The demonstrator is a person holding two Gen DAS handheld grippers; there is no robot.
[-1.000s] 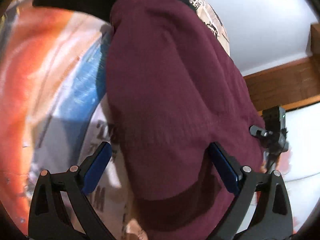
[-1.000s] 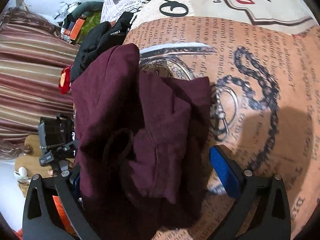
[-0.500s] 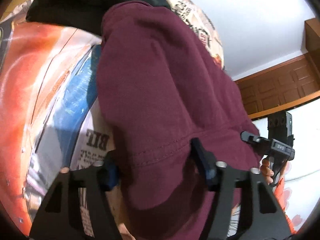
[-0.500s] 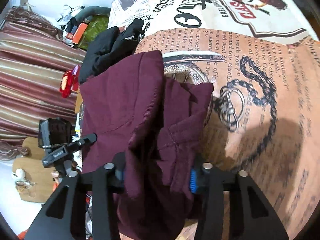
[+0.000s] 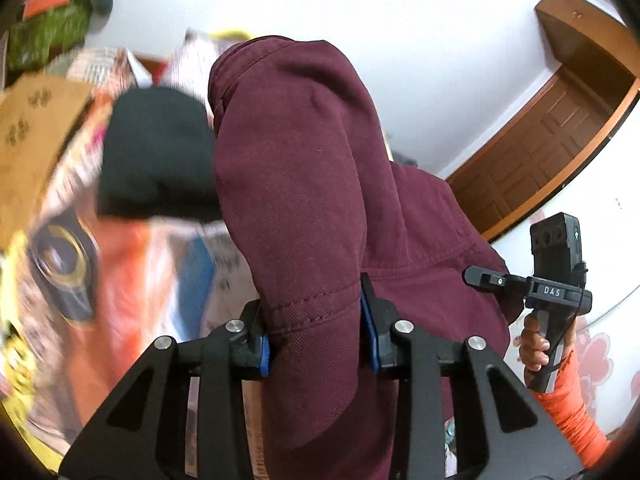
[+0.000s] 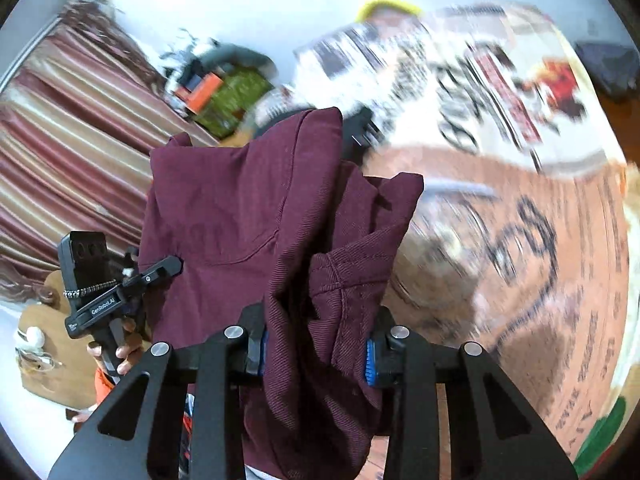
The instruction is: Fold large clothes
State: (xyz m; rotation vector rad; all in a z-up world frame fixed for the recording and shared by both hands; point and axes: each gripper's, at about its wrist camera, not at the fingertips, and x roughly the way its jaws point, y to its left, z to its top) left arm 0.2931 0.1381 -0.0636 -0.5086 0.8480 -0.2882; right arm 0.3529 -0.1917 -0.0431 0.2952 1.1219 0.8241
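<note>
The left gripper (image 5: 320,334) has just closed, clamped on the maroon garment (image 5: 320,200); the right gripper (image 6: 314,346) likewise pinches its bunched hem; the bedspread (image 6: 520,240) behind is seemingly blurred.

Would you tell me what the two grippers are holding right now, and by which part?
Both hold the maroon garment: the left gripper pinches a stitched hem edge, the right gripper a bunched hem fold.

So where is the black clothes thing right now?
In the left wrist view, the black garment lies on the printed bedspread, just left of the maroon garment pinched in the left gripper.
</note>
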